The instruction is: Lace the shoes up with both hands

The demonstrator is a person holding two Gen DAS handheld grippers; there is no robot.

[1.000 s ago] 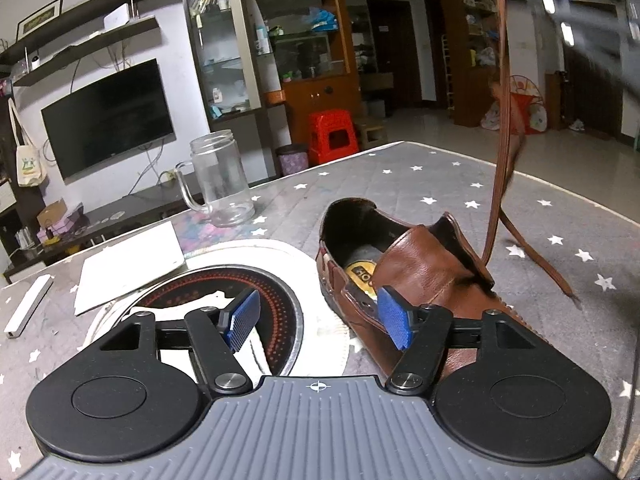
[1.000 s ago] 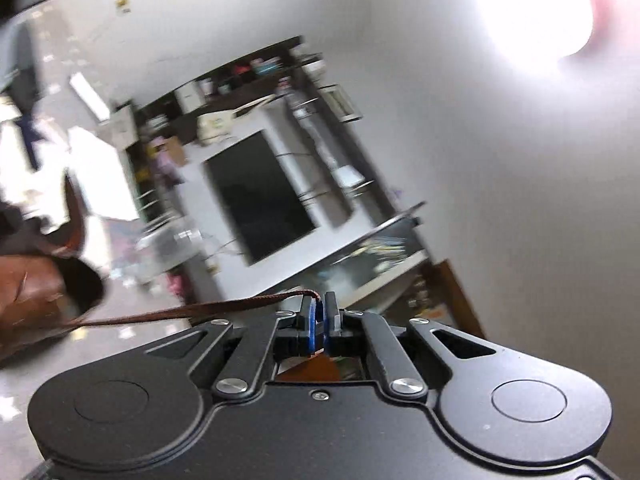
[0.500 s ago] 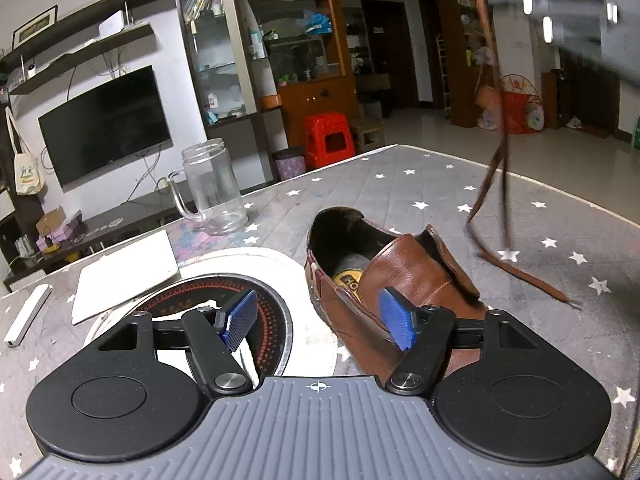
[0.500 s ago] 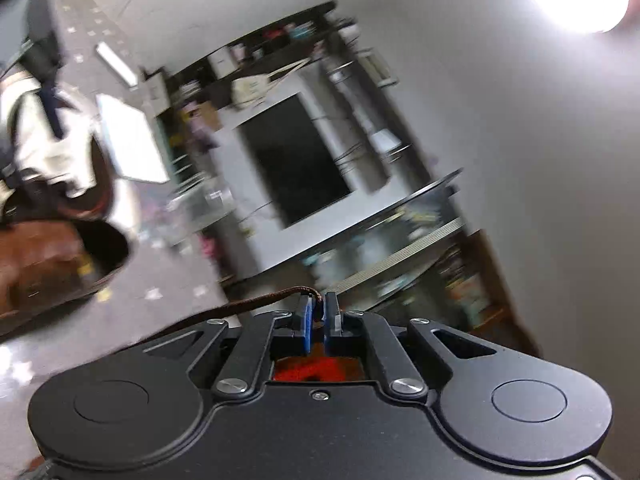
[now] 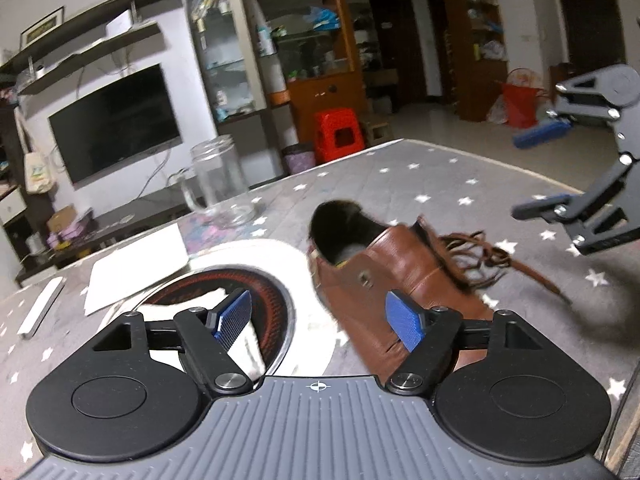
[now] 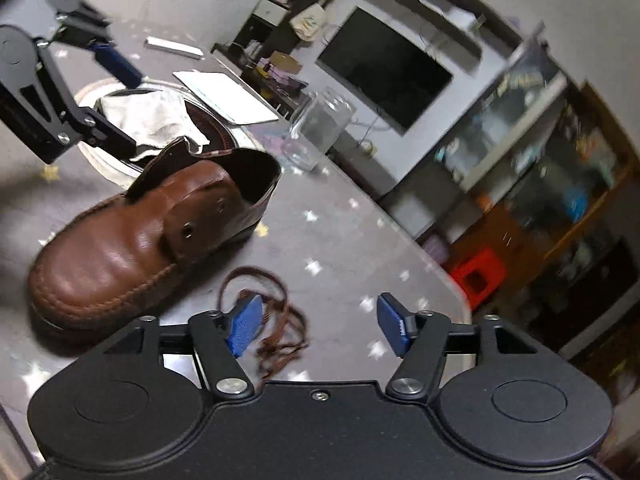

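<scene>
Left wrist view, lower centre: left gripper (image 5: 320,318), ribbed blue pads spread wide, holding nothing, low over the desk (image 5: 460,184), a grey star-printed surface. Just beyond, at centre, the shoe (image 5: 400,264): smooth brown leather, rounded toe, metal eyelets. The lace (image 5: 484,254), a thin brown cord, lies loosely heaped beside it, frame right. Right wrist view, lower centre: right gripper (image 6: 320,326), pads likewise parted and empty, above the heaped lace. Farther back, a clear glass jar (image 5: 218,180).
</scene>
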